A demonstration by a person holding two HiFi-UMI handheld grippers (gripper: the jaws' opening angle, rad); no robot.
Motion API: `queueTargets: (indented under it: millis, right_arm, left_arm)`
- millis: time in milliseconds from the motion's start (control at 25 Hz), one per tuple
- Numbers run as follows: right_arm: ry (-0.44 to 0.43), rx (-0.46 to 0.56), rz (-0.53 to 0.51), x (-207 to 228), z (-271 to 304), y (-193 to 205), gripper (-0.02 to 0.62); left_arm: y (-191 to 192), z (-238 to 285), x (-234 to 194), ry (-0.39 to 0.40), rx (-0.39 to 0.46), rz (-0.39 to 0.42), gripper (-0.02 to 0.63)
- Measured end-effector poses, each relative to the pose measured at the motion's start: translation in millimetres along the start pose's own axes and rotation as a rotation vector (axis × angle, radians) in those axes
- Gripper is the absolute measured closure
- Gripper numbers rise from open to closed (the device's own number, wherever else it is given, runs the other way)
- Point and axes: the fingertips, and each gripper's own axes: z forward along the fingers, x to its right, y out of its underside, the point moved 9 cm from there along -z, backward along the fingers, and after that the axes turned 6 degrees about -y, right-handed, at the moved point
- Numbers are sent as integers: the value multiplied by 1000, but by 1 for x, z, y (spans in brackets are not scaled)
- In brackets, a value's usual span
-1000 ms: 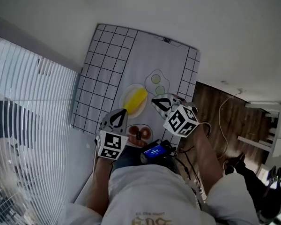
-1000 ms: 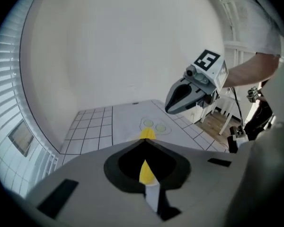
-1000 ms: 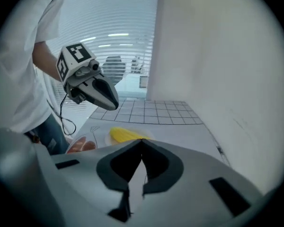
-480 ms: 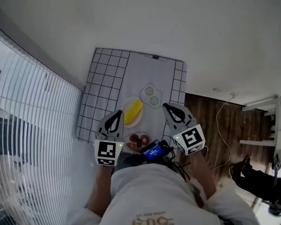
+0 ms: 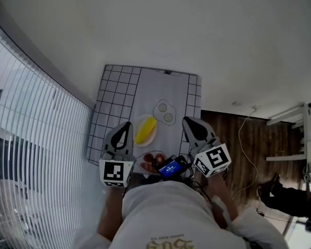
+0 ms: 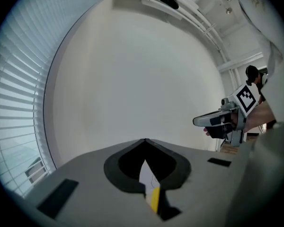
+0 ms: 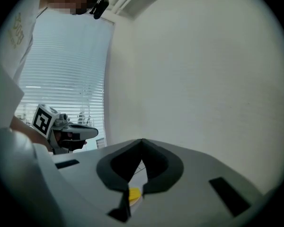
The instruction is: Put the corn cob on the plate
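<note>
A yellow corn cob [image 5: 145, 129] lies on a white plate [image 5: 136, 137] on the mat, seen far below in the head view. My left gripper [image 5: 125, 125] is raised high at the plate's left, shut and empty. Held up at the plate's right, my right gripper [image 5: 187, 122] is also shut with nothing in it. A sliver of yellow corn [image 6: 155, 198] shows through the closed jaws in the left gripper view, and a bit of the corn [image 7: 134, 193] shows likewise in the right gripper view. Each gripper view also catches the other gripper [image 6: 217, 122] [image 7: 73, 132] against the wall.
A grid-patterned mat [image 5: 114, 102] covers the small table. It bears a fried-egg item [image 5: 165, 112] behind the plate and a second plate with red food [image 5: 149, 161] near me. White blinds [image 5: 26, 118] stand left, a wooden floor [image 5: 251, 139] right, a plain wall behind.
Both grippers have risen well above the table and tipped from pointing down toward level. The table and corn look smaller and farther away. The corn stays on the plate.
</note>
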Motion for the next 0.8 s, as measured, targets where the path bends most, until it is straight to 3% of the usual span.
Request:
queueTargets:
  millis: [800]
  right_arm:
    - [-6, -6, 11, -5, 5, 6, 589]
  left_arm:
    - [7, -2, -5, -15, -16, 6, 598]
